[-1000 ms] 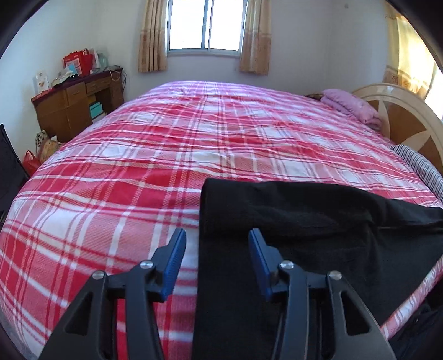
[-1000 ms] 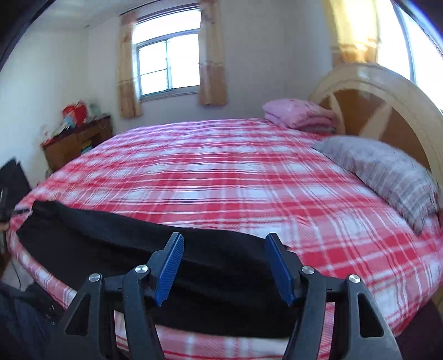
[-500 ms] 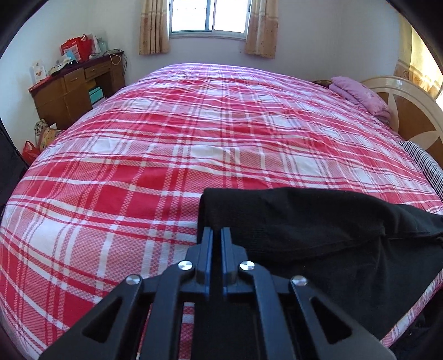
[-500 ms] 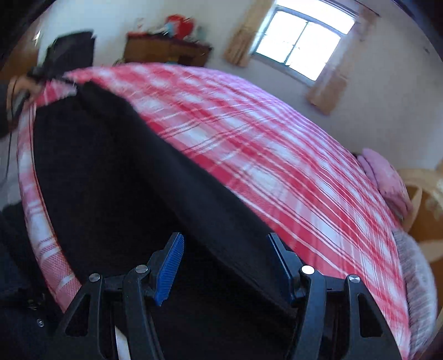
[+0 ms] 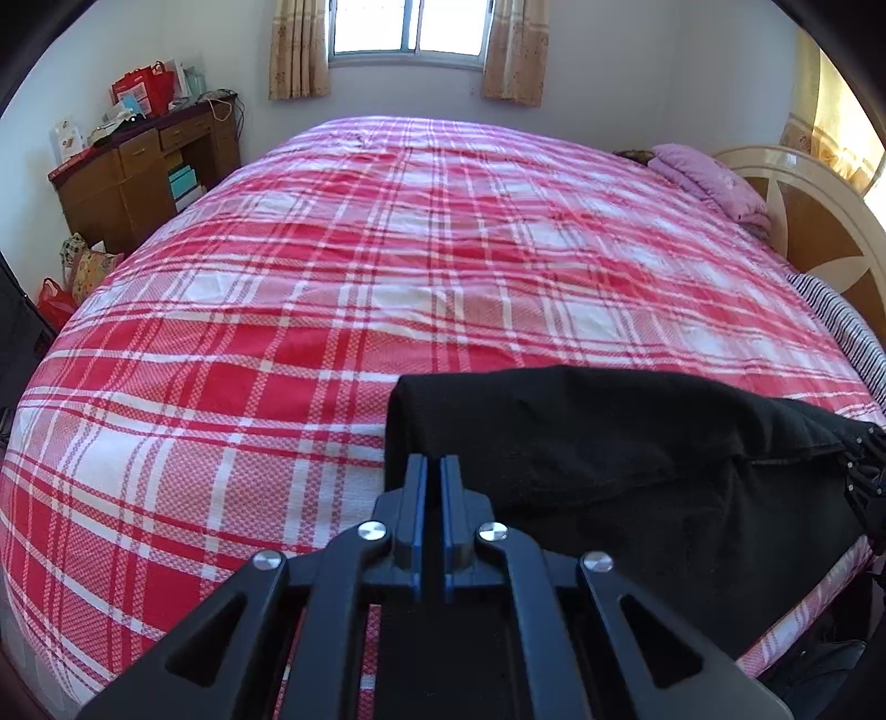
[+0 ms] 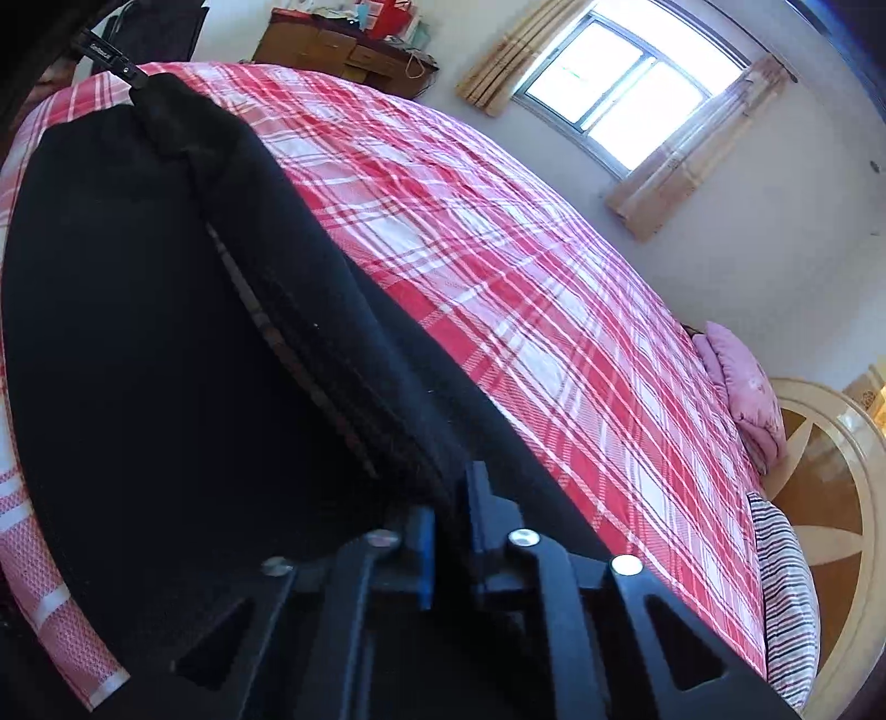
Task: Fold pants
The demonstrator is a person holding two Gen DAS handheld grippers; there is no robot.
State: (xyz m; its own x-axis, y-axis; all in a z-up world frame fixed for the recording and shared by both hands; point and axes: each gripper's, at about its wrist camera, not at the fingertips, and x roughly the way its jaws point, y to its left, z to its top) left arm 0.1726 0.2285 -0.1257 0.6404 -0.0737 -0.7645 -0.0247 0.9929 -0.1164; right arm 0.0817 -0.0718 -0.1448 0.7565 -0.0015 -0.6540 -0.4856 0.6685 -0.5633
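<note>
Black pants (image 5: pixel 609 443) lie along the near edge of a bed with a red and white plaid cover (image 5: pixel 387 249). My left gripper (image 5: pixel 433 471) is shut on the pants' left end, its blue pads pressed on the cloth edge. My right gripper (image 6: pixel 449 498) is shut on the pants' other end (image 6: pixel 166 332), which is lifted and tilted. The left gripper also shows far off in the right wrist view (image 6: pixel 111 55), holding the raised cloth. The right gripper shows at the right edge of the left wrist view (image 5: pixel 866 471).
A wooden desk (image 5: pixel 138 171) with bags stands at the back left. A pink folded blanket (image 5: pixel 714 183), a striped pillow (image 5: pixel 847 343) and a round headboard (image 5: pixel 819 221) are at the right. A window (image 5: pixel 410 25) is behind the bed.
Both grippers went from open to shut on the pants' ends. The right gripper swung round and tilted, and the cloth at both ends has risen off the bed.
</note>
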